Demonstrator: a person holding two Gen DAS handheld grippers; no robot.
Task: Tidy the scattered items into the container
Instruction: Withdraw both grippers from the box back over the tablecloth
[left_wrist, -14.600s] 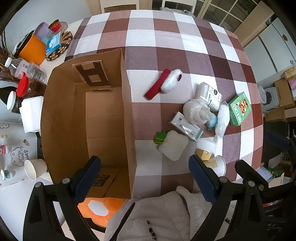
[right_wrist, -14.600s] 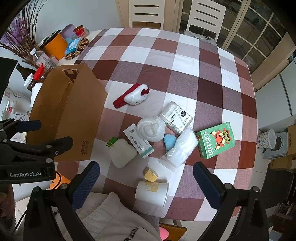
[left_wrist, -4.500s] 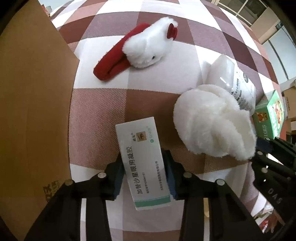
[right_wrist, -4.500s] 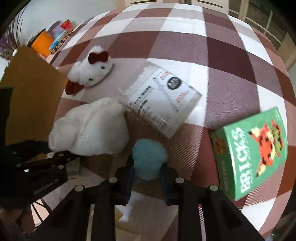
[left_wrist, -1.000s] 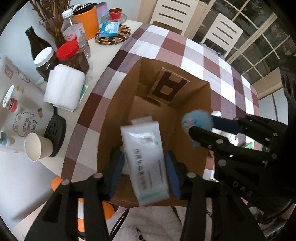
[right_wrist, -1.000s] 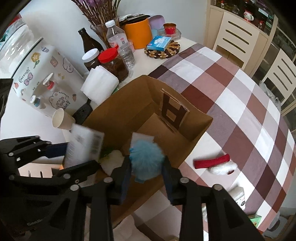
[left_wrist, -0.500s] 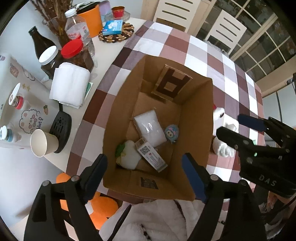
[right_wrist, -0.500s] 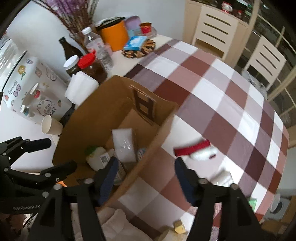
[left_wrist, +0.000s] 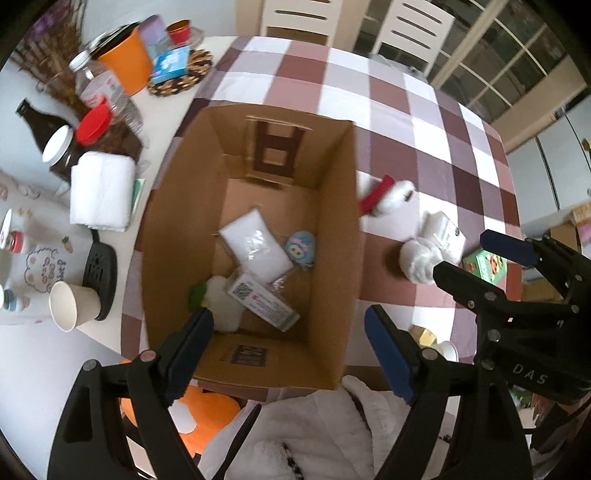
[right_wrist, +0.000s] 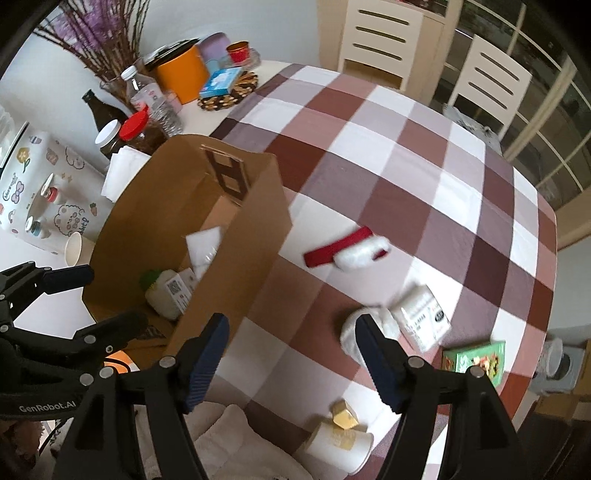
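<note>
The brown cardboard box (left_wrist: 332, 221) stands open at the table's left. Inside lie a white plastic packet (left_wrist: 255, 249), a blue pom-pom toy (left_wrist: 301, 248), a medicine box (left_wrist: 262, 302) and a white plush with a green tuft (left_wrist: 218, 302). My left gripper (left_wrist: 286, 332) hangs open and empty above the box's near edge. My right gripper (right_wrist: 291, 328) is open and empty over the checked cloth beside the box (right_wrist: 236, 258). On the cloth lie a red-and-white plush (right_wrist: 347, 251), a white fluffy toy (right_wrist: 351, 328), a white pack (right_wrist: 423, 321), a green bricks box (right_wrist: 476, 360), a gold cube (right_wrist: 343, 415) and a tipped paper cup (right_wrist: 340, 443).
Left of the box stand bottles and jars (left_wrist: 92, 122), an orange pot (left_wrist: 127, 62), folded tissue (left_wrist: 99, 192), a black spatula (left_wrist: 99, 269) and a paper cup (left_wrist: 72, 310). Two chairs (right_wrist: 384, 33) are behind the table. A white fleece sleeve (left_wrist: 314, 435) fills the bottom.
Both grippers have opened: the medicine box and the blue pom-pom dropped from them and now lie in the box. Both hands have shifted right, the right one out over the cloth.
</note>
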